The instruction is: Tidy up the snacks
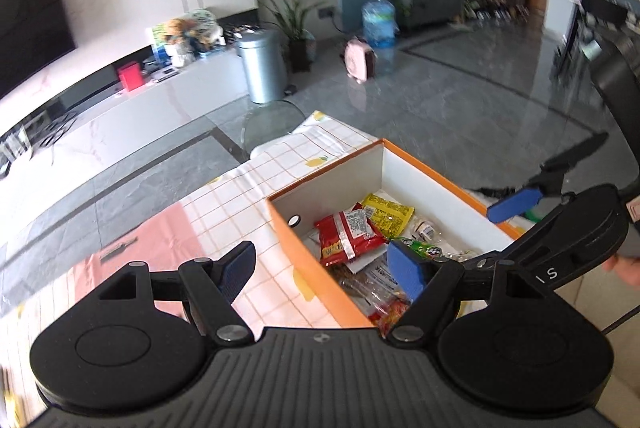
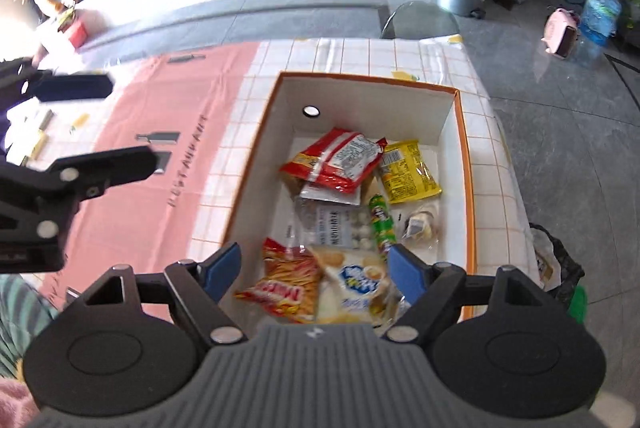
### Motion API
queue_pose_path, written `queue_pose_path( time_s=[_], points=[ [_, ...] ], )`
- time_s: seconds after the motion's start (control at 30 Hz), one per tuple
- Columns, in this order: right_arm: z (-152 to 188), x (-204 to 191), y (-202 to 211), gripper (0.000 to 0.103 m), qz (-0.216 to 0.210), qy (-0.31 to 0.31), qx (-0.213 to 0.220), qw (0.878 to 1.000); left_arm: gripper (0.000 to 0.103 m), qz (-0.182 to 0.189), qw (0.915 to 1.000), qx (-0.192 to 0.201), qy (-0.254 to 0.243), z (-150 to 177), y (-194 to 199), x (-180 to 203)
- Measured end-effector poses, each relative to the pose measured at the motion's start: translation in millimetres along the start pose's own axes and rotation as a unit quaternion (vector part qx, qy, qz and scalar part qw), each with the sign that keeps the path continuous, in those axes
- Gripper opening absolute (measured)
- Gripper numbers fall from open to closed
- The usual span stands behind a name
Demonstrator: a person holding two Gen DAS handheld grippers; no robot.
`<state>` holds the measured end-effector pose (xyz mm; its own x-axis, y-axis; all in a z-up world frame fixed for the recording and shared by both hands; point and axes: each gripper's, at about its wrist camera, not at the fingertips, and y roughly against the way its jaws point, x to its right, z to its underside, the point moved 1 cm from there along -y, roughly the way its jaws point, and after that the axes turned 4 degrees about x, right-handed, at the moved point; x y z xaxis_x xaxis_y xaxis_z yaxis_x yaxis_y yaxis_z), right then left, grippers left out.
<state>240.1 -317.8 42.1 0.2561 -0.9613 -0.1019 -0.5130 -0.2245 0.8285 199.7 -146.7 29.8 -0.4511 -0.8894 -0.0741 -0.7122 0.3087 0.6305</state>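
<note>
Holding: nothing in either gripper
Left gripper: jaws spread wide and empty, hanging above the near left wall of the box; one blue pad over the cloth, the other over the snacks
Right gripper: jaws wide apart, nothing between them, above the near end of the box
Box: orange outside, white inside, open-topped, on the checked tablecloth
Snacks: all inside the box; red packet leaning on a yellow packet, a green tube in the middle, an orange chip bag beside a pale cracker bag at the near end
Pink mat: left of the box
</note>
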Motion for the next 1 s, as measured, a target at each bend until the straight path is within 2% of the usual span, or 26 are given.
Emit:
queue_pose_path(
  time_s=[0.17, 0.27, 0.33, 0.47, 0.57, 0.73, 1.0],
  points=[
    [28, -25, 32, 0.08, 0.038, -0.017, 0.067, 0.997, 0.088, -0.033, 0.9972, 0.047, 0.047, 27, 37, -6],
    [50, -37, 45, 0.08, 0.04, -0.05, 0.102, 0.993, 0.089, -0.061, 0.9932, 0.066, 0.074, 45, 51, -10],
    [63, -45, 51, 0.08, 0.046, -0.065, 0.12, 0.99, 0.089, -0.082, 0.9902, 0.07, 0.089, 56, 57, -12],
    [84, -66, 58, 0.08, 0.083, -0.081, 0.162, 0.98, 0.089, -0.114, 0.9844, 0.08, 0.107, 75, 71, -18],
    [100, -80, 61, 0.08, 0.089, -0.094, 0.184, 0.974, 0.089, -0.125, 0.9816, 0.082, 0.118, 84, 75, -23],
    [115, -100, 57, 0.08, 0.115, -0.086, 0.197, 0.97, 0.09, -0.123, 0.9806, 0.076, 0.132, 100, 74, -28],
    [127, -113, 44, 0.08, 0.123, -0.075, 0.176, 0.974, 0.09, -0.111, 0.9837, 0.052, 0.131, 122, 67, -24]
  ],
)
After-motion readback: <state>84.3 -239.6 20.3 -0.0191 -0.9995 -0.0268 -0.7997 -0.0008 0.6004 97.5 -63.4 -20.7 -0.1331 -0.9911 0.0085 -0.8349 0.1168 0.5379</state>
